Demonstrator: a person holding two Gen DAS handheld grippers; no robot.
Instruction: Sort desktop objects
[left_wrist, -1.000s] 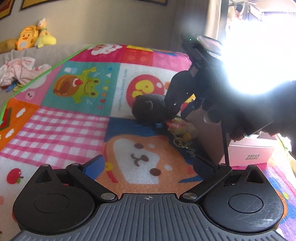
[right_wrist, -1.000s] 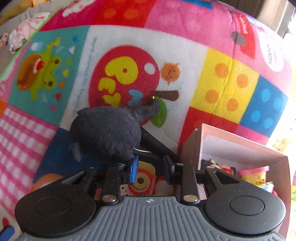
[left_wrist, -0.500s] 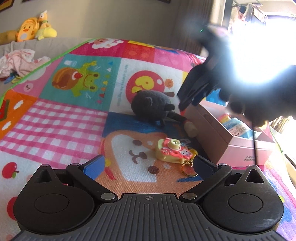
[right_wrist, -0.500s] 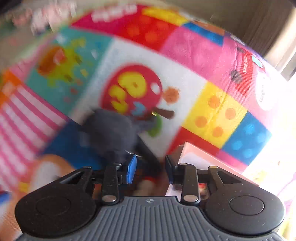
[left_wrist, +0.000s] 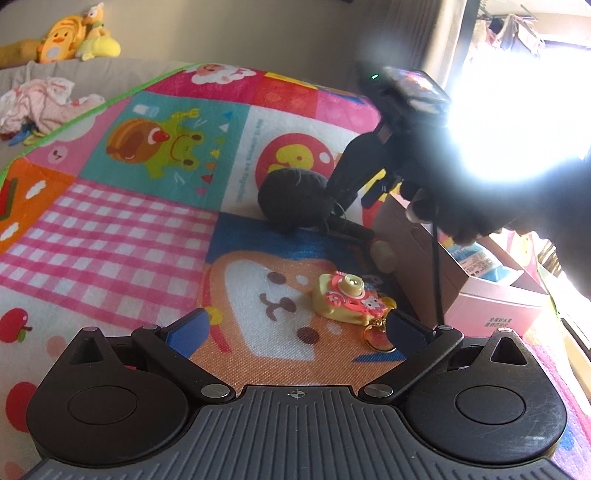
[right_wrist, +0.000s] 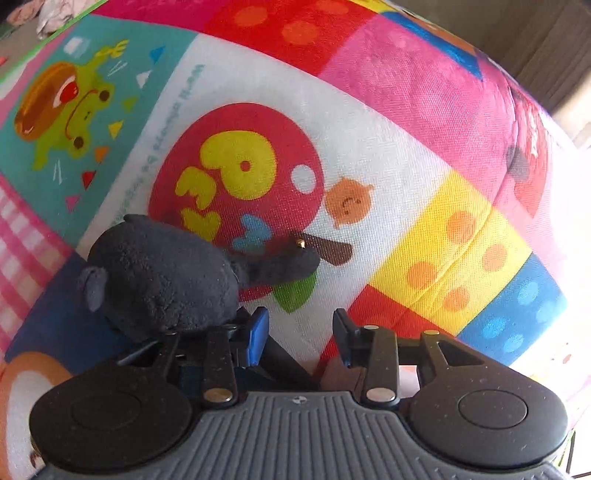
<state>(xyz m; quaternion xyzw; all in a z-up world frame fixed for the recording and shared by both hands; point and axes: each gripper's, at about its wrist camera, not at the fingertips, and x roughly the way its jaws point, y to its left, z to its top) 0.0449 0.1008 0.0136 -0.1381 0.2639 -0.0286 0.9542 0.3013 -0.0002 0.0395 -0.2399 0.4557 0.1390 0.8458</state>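
Released onto the patchwork mat (left_wrist: 110, 229), the light, hard yellow-and-pink toy camera keychain (left_wrist: 345, 299) lies between the left gripper (left_wrist: 295, 326)'s wide-apart jaws, best pinched across its body, while the right gripper (right_wrist: 299, 332)'s jaws have just been opening, empty.

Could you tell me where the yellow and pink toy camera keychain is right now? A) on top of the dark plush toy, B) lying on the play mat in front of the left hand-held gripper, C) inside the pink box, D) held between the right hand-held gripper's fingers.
B: the toy camera keychain lies on the play mat just ahead of the open left hand-held gripper, outside the pink box.
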